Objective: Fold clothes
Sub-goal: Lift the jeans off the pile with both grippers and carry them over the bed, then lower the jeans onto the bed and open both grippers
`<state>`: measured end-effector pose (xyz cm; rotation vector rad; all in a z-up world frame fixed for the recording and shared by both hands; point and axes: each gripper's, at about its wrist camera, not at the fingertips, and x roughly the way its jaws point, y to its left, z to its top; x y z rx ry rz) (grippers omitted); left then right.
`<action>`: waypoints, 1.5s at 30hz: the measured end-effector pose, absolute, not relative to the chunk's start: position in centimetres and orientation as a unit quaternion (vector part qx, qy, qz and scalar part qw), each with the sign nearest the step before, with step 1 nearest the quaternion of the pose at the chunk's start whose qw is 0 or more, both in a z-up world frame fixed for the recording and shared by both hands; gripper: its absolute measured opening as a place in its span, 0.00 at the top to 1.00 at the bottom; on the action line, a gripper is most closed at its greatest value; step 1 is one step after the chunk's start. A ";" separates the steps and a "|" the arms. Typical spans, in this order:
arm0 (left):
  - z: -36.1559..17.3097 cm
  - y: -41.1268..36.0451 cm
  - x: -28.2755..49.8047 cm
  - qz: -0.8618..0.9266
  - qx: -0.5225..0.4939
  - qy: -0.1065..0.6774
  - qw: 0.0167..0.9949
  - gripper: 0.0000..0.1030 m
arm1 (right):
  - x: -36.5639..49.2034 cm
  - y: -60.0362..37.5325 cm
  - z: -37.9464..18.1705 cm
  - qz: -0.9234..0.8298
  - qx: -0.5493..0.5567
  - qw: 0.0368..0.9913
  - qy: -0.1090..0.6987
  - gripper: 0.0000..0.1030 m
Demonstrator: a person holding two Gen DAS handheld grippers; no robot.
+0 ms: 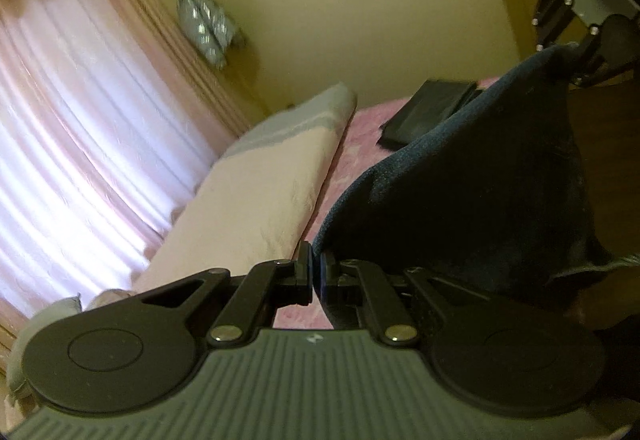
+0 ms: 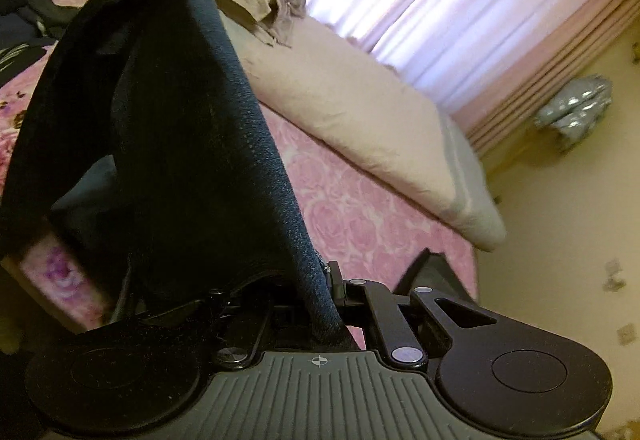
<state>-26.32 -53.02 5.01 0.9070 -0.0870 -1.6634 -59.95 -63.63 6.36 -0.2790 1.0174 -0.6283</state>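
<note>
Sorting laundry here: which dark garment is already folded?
The flat black garment lying on the pink bedspread; the navy garment hangs between both grippers.

Pink curtain [image 1: 72, 112], beige duvet [image 2: 340, 108], perhaps.

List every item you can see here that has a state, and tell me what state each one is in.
left gripper: shut on the dark blue garment's edge.
right gripper: shut on the same garment.
dark blue garment: lifted off the bed, stretched between both grippers.
pink curtains: drawn shut, backlit.
pale pink quilt: folded, lying on the bed.
black folded item: folded flat on the rose-print bedspread.
</note>
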 end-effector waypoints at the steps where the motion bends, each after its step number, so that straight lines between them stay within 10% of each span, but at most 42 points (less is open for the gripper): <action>1: 4.2 -56.2 -26.0 -0.708 0.396 -0.024 0.584 0.96 | -59.6 -66.4 5.6 -0.285 -0.126 0.821 0.478 0.96; 8: -4.6 -78.5 -22.7 -0.636 0.474 0.154 0.589 0.81 | -53.6 -87.0 -5.2 -0.200 -0.007 0.824 0.530 0.93; 10: -6.1 -81.6 -20.5 -0.606 0.466 0.205 0.611 0.80 | -52.2 -91.0 -8.6 -0.199 0.012 0.819 0.538 0.30; 11: -6.1 -81.9 -19.5 -0.596 0.459 0.218 0.621 0.80 | -52.1 -92.2 -9.7 -0.209 0.004 0.820 0.533 0.28; 23: -8.6 -65.5 -16.4 -0.548 0.431 0.317 0.643 0.58 | -52.4 -89.9 -13.4 -0.141 0.269 0.822 0.481 0.28; 36: -17.2 -47.2 -12.8 -0.578 0.489 0.329 0.565 0.58 | -44.2 -69.4 -25.8 -0.064 0.400 0.771 0.491 0.29; 38: -17.5 -45.4 -11.4 -0.578 0.479 0.333 0.570 0.58 | -43.4 -68.4 -26.1 -0.093 0.404 0.770 0.485 0.60; 39: -17.3 -44.7 -10.7 -0.575 0.472 0.335 0.578 0.58 | -43.0 -68.3 -25.8 -0.111 0.406 0.766 0.486 0.95; 45: -15.6 -40.1 -5.8 -0.532 0.410 0.354 0.651 0.58 | -34.5 -68.4 -17.7 -0.056 0.381 0.796 0.467 0.96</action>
